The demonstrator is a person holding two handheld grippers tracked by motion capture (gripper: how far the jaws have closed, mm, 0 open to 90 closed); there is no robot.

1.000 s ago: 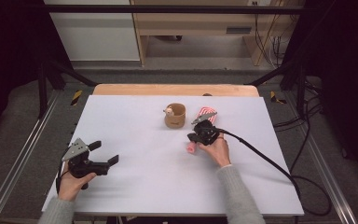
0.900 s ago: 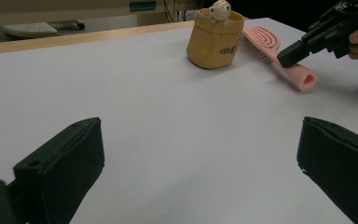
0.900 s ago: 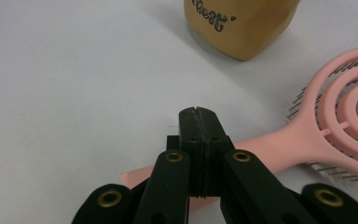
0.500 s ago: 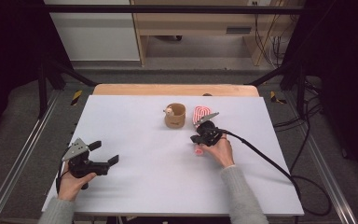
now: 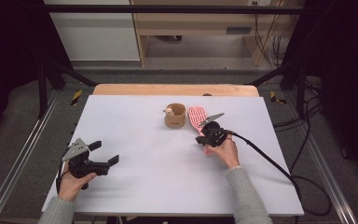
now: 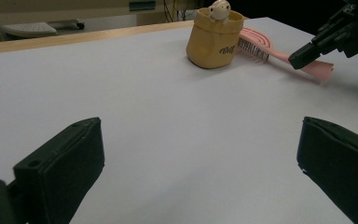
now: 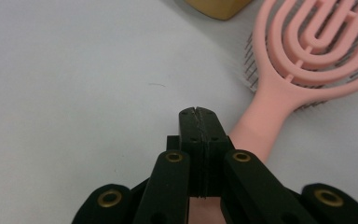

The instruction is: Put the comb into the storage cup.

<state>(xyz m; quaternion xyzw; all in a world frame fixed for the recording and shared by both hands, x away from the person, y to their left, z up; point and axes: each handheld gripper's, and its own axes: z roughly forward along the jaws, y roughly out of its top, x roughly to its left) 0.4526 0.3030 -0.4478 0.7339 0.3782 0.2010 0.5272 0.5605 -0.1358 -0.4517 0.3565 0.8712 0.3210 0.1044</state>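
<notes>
The right gripper [image 7: 199, 114] has its jaws pressed flat together with nothing between them, resting over the handle of the pink brush [image 7: 307, 51], which lies bristles-down on the table [image 5: 135, 121] just beside the tan pot [image 5: 175, 116]. The left gripper [image 5: 103, 153] hovers well apart, jaws wide and empty. The risk is a push rather than a grasp — closed jaws could nudge the brush into the pot, or skid off the smooth handle — unless they open first.
</notes>
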